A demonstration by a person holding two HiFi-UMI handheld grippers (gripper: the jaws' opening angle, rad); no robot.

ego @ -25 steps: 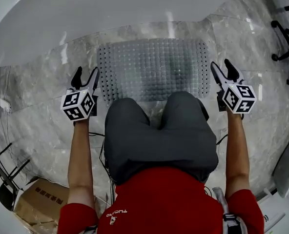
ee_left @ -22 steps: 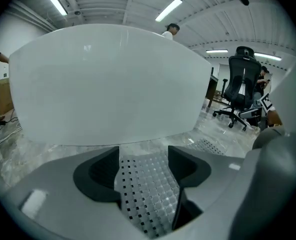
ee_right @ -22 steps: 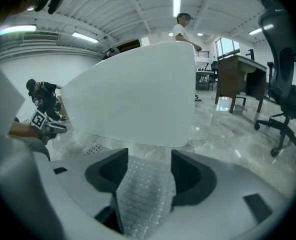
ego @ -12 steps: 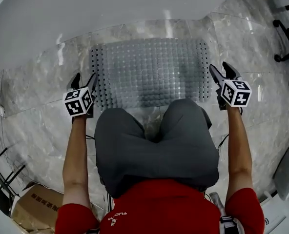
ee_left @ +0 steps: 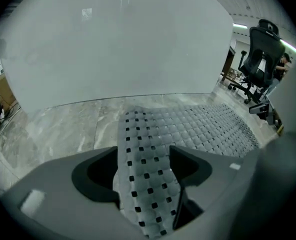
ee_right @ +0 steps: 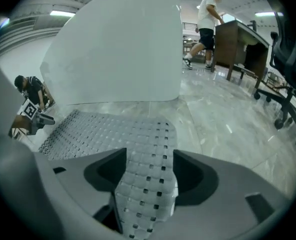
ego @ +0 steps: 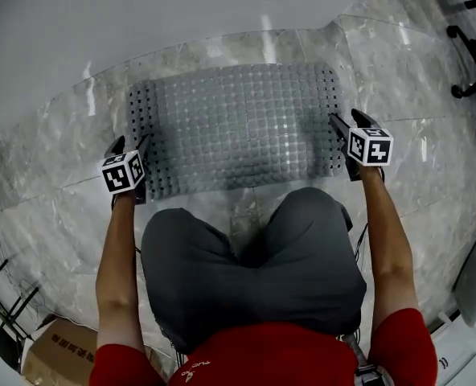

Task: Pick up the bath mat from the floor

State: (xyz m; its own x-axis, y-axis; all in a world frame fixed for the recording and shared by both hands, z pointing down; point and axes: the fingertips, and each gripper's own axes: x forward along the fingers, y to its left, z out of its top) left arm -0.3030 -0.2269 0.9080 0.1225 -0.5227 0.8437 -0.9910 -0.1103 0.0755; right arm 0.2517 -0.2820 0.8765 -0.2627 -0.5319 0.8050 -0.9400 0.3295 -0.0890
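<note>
The floor [ego: 431,159] is pale grey marble in big polished slabs, and a large, smooth white curved shape [ego: 141,14] rises from it along the far side. The bath mat [ego: 238,127], a grey rubbery sheet of small raised squares with rows of holes at its short ends, lies flat on the floor just in front of that white shape, right before the knees [ego: 254,256] of the crouching person.

The left gripper [ego: 130,143] sits at the mat's left end and the right gripper [ego: 345,119] at its right end. Both sets of jaws have just been opening and stand wide apart. Each has an end strip of the mat lying between them, and neither has closed on it.

From above, a cardboard box [ego: 53,352] shows behind the person's left elbow and the base of an office chair [ego: 471,63] off to the right. The left gripper view shows the whole black chair, standing well away from the mat. Only the right gripper view shows the room beyond: a dark wooden desk [ee_right: 238,39] and a person in a white top [ee_right: 208,19] beside it.
</note>
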